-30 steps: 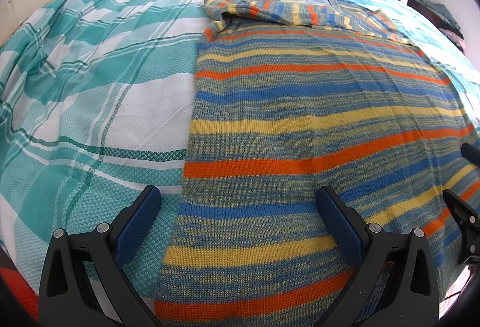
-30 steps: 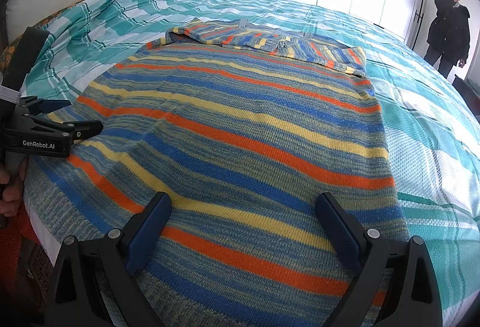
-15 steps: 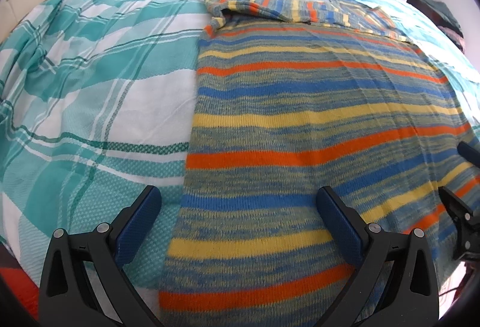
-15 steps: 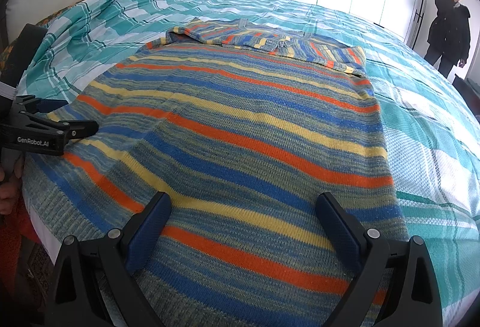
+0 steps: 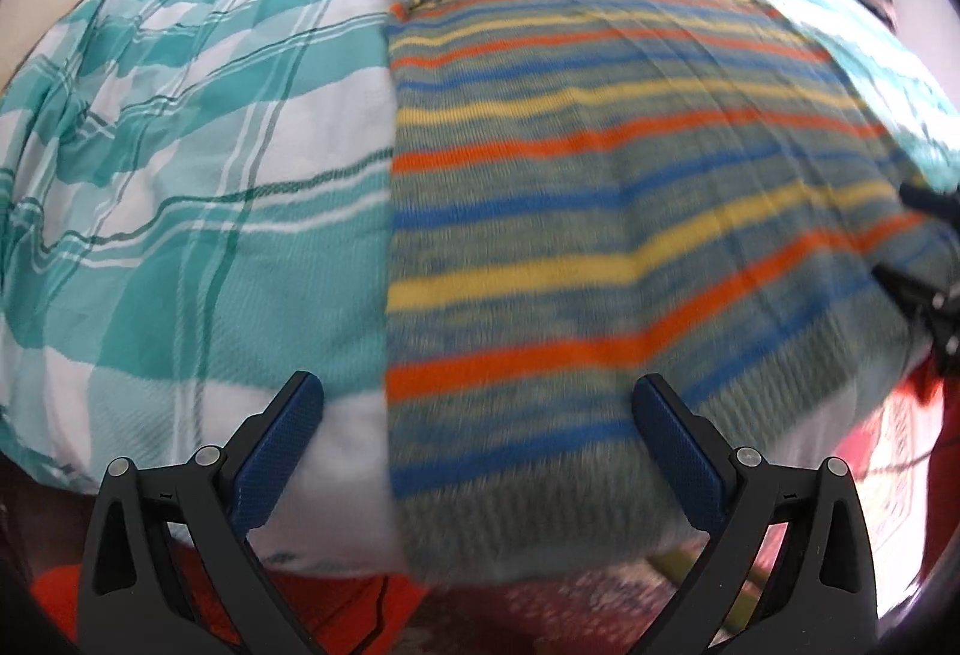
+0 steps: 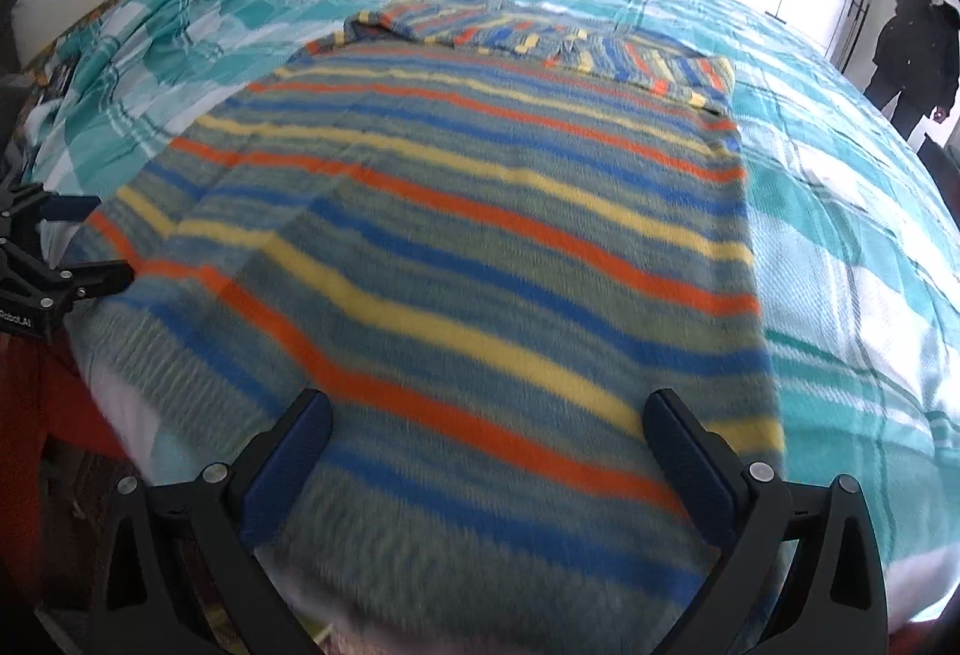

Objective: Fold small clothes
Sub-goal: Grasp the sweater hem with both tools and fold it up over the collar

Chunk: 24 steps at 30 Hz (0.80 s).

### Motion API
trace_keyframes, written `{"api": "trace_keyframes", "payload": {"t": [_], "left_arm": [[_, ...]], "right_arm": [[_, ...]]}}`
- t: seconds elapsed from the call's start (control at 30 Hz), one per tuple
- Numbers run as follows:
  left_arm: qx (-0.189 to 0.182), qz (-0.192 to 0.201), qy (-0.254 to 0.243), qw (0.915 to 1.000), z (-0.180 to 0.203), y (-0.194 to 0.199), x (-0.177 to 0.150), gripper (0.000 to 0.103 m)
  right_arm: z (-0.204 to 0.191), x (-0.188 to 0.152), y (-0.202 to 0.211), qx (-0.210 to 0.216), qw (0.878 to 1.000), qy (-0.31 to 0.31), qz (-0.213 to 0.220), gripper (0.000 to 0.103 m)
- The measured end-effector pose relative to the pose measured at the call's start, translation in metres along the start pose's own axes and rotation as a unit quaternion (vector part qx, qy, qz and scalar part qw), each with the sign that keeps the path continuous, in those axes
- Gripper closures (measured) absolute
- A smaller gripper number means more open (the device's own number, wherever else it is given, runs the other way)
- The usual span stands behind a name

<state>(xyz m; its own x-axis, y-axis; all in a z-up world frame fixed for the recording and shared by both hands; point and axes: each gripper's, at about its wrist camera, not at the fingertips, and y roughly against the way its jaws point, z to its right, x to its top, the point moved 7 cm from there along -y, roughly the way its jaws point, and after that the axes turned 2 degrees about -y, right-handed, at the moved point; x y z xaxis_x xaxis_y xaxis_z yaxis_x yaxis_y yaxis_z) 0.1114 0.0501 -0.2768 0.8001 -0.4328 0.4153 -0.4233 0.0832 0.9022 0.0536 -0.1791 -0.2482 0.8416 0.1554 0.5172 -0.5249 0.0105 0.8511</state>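
honestly, the main risk is a bad first pinch: the striped sweater (image 6: 468, 259) is thick, loose knit lying flat on the checked bedspread (image 5: 180, 144), with its ribbed hem hanging at the very edge of the bed, so a grab there could catch only one layer, or drag the whole garment off the mattress toward the red floor covering (image 5: 900, 433) below. pulling unevenly from the two corners would skew the fold, and the sleeves already tucked across the far end at 12 o'clock could slide out. the left gripper (image 5: 480, 436) hangs over the hem's left corner with its jaws spread and nothing between the pads; the right gripper (image 6: 489, 442) sits over the hem toward the right corner, its jaws opening wide, only cloth beneath them, not pinched. the sweater's long axis runs from 6 o'clock to 12 o'clock in both views, hem nearest, neck and shoulders pointing away, stripes crossing it from 9 to 3. a person (image 6: 912, 48) stands far off at 2 o'clock.
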Motion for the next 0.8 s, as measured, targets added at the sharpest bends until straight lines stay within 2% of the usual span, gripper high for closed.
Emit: {"api": "trace_keyframes", "payload": {"t": [0.13,0.2,0.3,0.37,0.43,0.5,0.57,0.63,0.7,0.73,0.77,0.8], "left_arm": [[0.018,-0.013,-0.013,0.9997,-0.008,0.017,-0.007,0.001],[0.016,0.001,0.013,0.9998,-0.02,0.029,-0.007,0.001],[-0.043,0.009,0.091,0.9949,-0.043,0.036,-0.008,0.002],[-0.086,-0.001,0.128,0.988,-0.047,0.032,-0.009,0.003],[-0.125,-0.016,0.142,0.9818,-0.041,0.026,-0.012,0.01],[-0.146,-0.03,0.136,0.9794,-0.028,0.021,-0.014,0.02],[-0.156,-0.036,0.12,0.9797,-0.016,0.019,-0.014,0.024],[-0.171,-0.042,0.112,0.9781,-0.006,0.017,-0.013,0.032],[-0.165,-0.054,0.112,0.9784,-0.006,0.013,-0.013,0.047],[-0.162,-0.057,0.112,0.9787,-0.006,0.014,-0.014,0.051],[-0.166,-0.062,0.115,0.9773,-0.007,0.014,-0.015,0.063],[-0.176,-0.066,0.121,0.9747,-0.008,0.015,-0.017,0.085]], "right_arm": [[0.013,-0.008,0.02,0.002,1.0,-0.009,-0.016,0.002],[0.042,-0.002,0.046,-0.011,0.999,-0.047,0.015,0.002],[0.094,0.004,0.078,-0.008,0.989,-0.136,0.055,0.002],[0.129,0.0,0.087,0.033,0.976,-0.21,0.049,0.003],[0.147,-0.008,0.087,0.082,0.963,-0.257,0.022,0.012],[0.147,-0.021,0.083,0.147,0.947,-0.286,-0.011,0.017],[0.137,-0.029,0.076,0.186,0.939,-0.287,-0.038,0.02],[0.128,-0.037,0.065,0.209,0.935,-0.28,-0.062,0.022],[0.122,-0.045,0.049,0.214,0.93,-0.284,-0.093,0.03],[0.117,-0.048,0.043,0.227,0.925,-0.286,-0.109,0.03],[0.113,-0.048,0.042,0.241,0.921,-0.283,-0.115,0.031],[0.108,-0.047,0.042,0.26,0.917,-0.279,-0.119,0.031]]}}
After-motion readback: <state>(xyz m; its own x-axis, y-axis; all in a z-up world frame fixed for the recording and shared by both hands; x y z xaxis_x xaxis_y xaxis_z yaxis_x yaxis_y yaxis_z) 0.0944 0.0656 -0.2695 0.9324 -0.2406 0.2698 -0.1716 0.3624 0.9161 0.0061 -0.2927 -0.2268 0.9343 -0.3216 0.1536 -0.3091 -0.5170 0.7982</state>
